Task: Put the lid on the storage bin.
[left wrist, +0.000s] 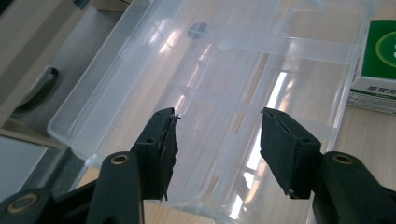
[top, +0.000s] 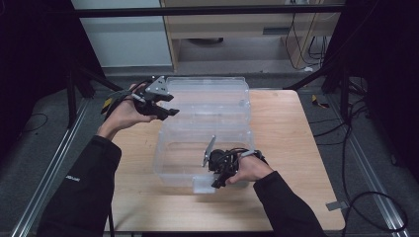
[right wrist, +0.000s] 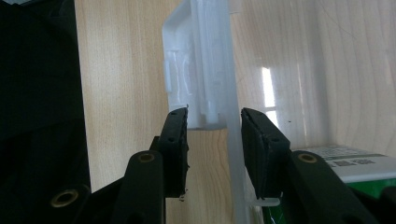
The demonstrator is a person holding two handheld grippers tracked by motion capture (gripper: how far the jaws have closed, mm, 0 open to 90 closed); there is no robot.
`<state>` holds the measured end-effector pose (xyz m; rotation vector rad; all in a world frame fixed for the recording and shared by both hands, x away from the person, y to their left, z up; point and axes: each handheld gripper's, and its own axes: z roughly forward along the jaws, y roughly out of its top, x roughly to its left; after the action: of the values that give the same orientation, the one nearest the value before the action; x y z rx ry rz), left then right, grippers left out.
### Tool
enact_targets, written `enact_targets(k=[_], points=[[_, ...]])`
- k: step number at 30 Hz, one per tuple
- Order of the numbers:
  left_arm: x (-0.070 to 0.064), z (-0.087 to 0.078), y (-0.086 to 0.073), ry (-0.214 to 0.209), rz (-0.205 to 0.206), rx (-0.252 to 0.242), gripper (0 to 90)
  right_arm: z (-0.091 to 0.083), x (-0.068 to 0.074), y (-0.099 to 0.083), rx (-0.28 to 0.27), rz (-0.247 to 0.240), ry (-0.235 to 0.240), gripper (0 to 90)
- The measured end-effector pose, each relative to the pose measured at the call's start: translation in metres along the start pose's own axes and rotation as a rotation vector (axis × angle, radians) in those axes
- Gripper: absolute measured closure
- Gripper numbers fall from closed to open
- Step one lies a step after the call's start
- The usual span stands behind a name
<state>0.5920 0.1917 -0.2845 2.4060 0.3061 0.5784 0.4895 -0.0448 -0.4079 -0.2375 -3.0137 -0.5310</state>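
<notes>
Clear plastic storage box sits mid counter, long axis running away from person. Right claw nearer: jaws apart, straddling front latch. Left claw apart, w/ nothing held, over the far-left rim.

A plastic storage box sat on the table, towards its left half, with its open lid lying behind it at the table's far edge. The left hand-held gripper hung over the lid's left end. The right hand-held gripper was at the box's near wall, its jaws on either side of the front latch. A carton lay inside the box.
</notes>
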Motion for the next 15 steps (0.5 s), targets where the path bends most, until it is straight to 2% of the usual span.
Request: enact_targets(k=[2, 7, 9, 10, 11, 15], points=[[0.001, 0.004, 0.004, -0.014, 0.027, 0.015, 46.1, 0.000, 0.000, 0.000, 0.000, -0.001, 0.000, 62.4], [0.004, 0.016, 0.011, -0.033, 0.059, 0.044, 49.5, 0.000, -0.001, 0.000, 0.000, -0.003, 0.002, 62.4], [0.005, 0.023, 0.014, -0.036, 0.092, 0.070, 50.8, 0.000, -0.001, 0.000, -0.002, -0.004, 0.002, 62.4], [0.005, 0.023, 0.014, -0.036, 0.092, 0.070, 52.2, 0.000, -0.001, 0.000, -0.001, -0.004, 0.002, 62.4], [0.006, 0.026, 0.017, -0.049, 0.113, 0.090, 53.1, 0.000, -0.001, 0.000, 0.000, -0.006, 0.002, 62.4], [0.005, 0.036, 0.020, -0.059, 0.136, 0.101, 57.4, 0.000, -0.001, 0.000, -0.002, -0.009, 0.004, 62.4]])
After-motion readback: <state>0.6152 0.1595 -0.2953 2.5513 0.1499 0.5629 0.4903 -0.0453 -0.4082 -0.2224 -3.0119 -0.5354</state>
